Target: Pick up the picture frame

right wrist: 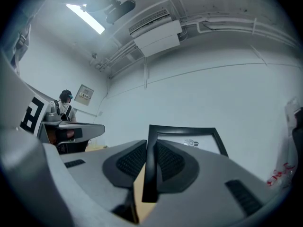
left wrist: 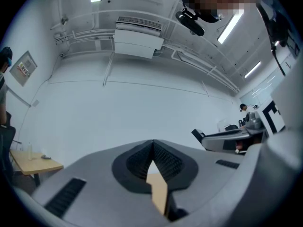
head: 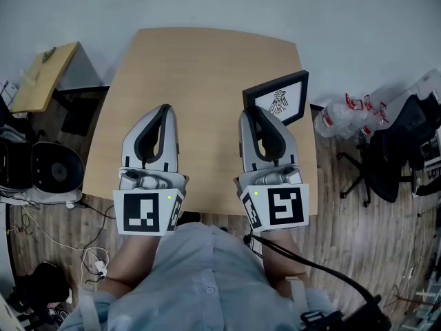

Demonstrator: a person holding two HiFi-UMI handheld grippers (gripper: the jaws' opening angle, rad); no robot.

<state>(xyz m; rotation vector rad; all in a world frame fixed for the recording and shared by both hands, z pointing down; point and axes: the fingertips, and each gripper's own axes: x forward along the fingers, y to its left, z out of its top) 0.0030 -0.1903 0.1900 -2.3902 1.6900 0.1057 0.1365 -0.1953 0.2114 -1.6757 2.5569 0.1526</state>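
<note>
A black picture frame [head: 279, 99] with a white print stands lifted over the right side of the wooden table [head: 193, 81]. My right gripper [head: 252, 110] is shut on the frame's near left edge; in the right gripper view the black frame [right wrist: 184, 135] edge runs between the two pads. My left gripper [head: 164, 109] hovers over the table to the left, shut with nothing in it; its tips [left wrist: 152, 144] meet in the left gripper view.
A small side table [head: 43, 74] stands at the far left, with a black device [head: 38, 171] on the floor below it. Clear plastic bottles [head: 344, 116] and a black office chair [head: 396, 150] lie to the right of the table. Cables trail across the floor.
</note>
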